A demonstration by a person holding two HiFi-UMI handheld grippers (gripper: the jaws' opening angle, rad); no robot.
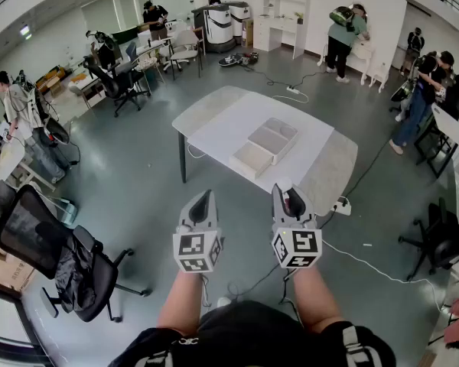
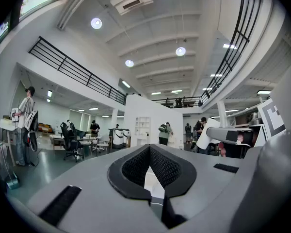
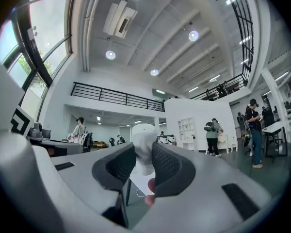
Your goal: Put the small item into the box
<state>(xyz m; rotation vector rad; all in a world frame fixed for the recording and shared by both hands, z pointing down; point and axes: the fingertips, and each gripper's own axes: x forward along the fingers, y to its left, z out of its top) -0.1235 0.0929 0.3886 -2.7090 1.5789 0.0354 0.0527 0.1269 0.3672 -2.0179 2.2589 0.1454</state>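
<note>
The task is at an early-to-middle stage, judging by how things lie: the small item is in the grip but nowhere near its destination.

The right gripper (image 1: pixel 288 196) sits in the lower centre of the head view. In the right gripper view its dark ribbed pads (image 3: pixel 120 166) stand partly apart and press on both sides of the small white item (image 3: pixel 143 148). It looks like a rounded-top, bottle-like piece held upright, with its top rising above the pad tips. A small reddish patch shows below it; I cannot tell what it is.

The left gripper (image 1: pixel 203 199) is just beside the right one, at the same height. Its pads (image 2: pixel 135 167) meet at the tips, leaving only the diamond-shaped hollow between them, and nothing is in it.

The box (image 1: pixel 262 145) is a shallow white open one that seems to have two sections side by side. It lies on the white table (image 1: pixel 208 115) in the middle of the head view, well apart from both grippers, with bare grey floor and a trailing cable between.

So the pickup looks done. What is left is to carry the item to the table, bring it over an open section of the box, lower it in and let go. The left gripper seems to have no part yet.
</note>
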